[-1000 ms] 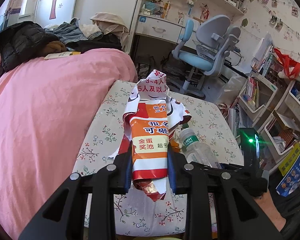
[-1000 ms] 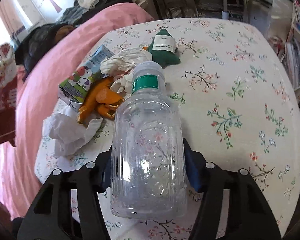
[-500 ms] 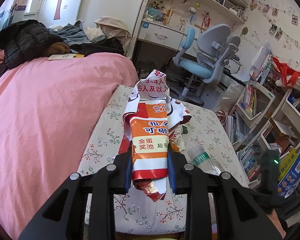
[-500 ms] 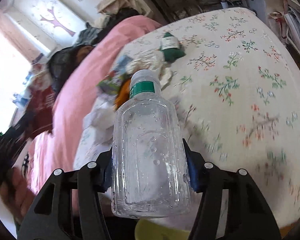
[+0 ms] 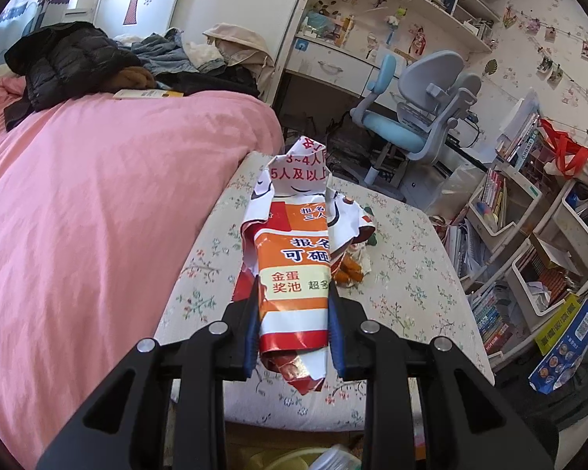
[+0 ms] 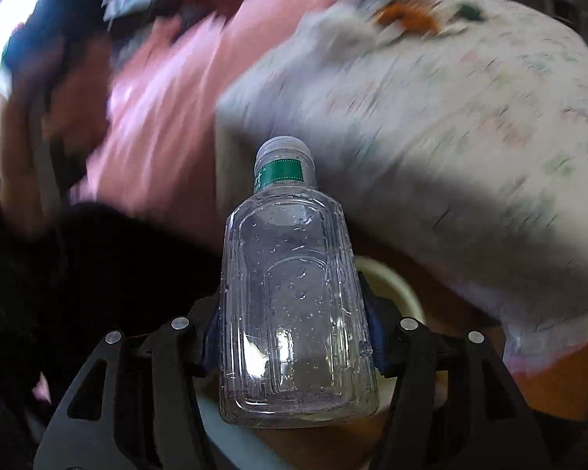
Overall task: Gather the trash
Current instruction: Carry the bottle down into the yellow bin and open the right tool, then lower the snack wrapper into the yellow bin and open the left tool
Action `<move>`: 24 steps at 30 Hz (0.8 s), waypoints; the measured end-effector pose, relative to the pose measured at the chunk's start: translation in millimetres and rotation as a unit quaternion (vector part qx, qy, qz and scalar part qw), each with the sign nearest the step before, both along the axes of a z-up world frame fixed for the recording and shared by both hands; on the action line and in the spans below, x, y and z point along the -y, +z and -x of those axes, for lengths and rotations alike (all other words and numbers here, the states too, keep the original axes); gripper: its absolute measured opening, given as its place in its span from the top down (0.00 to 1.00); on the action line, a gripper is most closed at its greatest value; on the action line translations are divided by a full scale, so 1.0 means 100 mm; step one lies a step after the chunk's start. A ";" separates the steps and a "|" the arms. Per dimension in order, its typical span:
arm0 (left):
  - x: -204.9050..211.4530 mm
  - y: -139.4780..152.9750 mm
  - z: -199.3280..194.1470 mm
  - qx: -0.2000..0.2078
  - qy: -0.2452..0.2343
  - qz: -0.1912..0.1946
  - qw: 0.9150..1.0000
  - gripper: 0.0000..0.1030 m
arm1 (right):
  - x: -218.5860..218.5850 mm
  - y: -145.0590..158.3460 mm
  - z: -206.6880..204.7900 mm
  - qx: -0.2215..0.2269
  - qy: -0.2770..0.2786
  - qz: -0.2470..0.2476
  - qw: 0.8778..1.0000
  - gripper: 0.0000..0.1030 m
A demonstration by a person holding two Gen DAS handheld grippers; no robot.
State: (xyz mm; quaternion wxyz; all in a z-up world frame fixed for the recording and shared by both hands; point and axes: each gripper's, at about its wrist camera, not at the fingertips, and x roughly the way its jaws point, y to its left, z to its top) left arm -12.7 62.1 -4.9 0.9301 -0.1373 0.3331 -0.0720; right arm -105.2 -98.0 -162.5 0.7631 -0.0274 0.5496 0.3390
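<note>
My left gripper (image 5: 293, 313) is shut on a crumpled orange, red and white paper flyer (image 5: 298, 258) and holds it up above the near edge of the floral-cloth table (image 5: 411, 297). Orange peel (image 5: 349, 270) lies on the table behind the flyer. My right gripper (image 6: 294, 325) is shut on a clear plastic bottle (image 6: 294, 297) with a green neck band, held off the table's near edge above a pale round bin rim (image 6: 392, 278). The right wrist view is blurred; the table (image 6: 470, 117) and orange peel (image 6: 407, 17) show as smears.
A pink bed (image 5: 98, 203) borders the table's left side, with dark clothes (image 5: 70, 62) piled at the far end. A blue-grey desk chair (image 5: 419, 109) and a desk stand beyond the table. Bookshelves (image 5: 529, 243) line the right. A pale bin's edge (image 5: 313, 458) shows below my left gripper.
My right gripper has carried the bottle off the table toward its near edge and down over the bin rim. My left gripper has drawn back a little with the flyer; the bottle has left its view.
</note>
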 end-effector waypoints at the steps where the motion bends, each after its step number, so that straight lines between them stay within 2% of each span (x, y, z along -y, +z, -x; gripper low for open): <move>1: 0.00 -0.01 0.02 -0.001 0.001 0.000 1.000 0.72 | -0.08 -0.07 0.06 -0.003 0.019 0.021 1.000 0.46; 7: 0.01 -0.09 0.13 -0.009 0.001 -0.004 1.000 0.72 | -0.38 -0.38 0.16 -0.007 0.077 0.106 0.991 0.45; 10: 0.03 -0.12 0.15 -0.014 -0.001 -0.007 1.000 0.72 | -0.45 -0.47 0.11 -0.017 0.081 0.130 0.988 0.43; 12: 0.04 -0.13 0.16 -0.015 -0.003 -0.009 1.000 0.72 | -0.41 -0.45 0.06 -0.013 0.070 0.130 0.989 0.38; 15: 0.06 -0.15 0.18 -0.018 -0.007 -0.013 1.000 0.72 | -0.29 -0.35 -0.08 -0.002 0.037 0.114 0.993 0.33; 19: 0.11 -0.19 0.21 -0.022 -0.017 -0.021 0.999 0.72 | -0.01 -0.21 -0.15 0.013 -0.024 0.088 0.996 0.32; 24: 0.23 -0.24 0.35 -0.028 -0.040 -0.032 0.998 0.72 | 0.33 0.05 -0.36 0.048 -0.133 0.032 0.990 0.29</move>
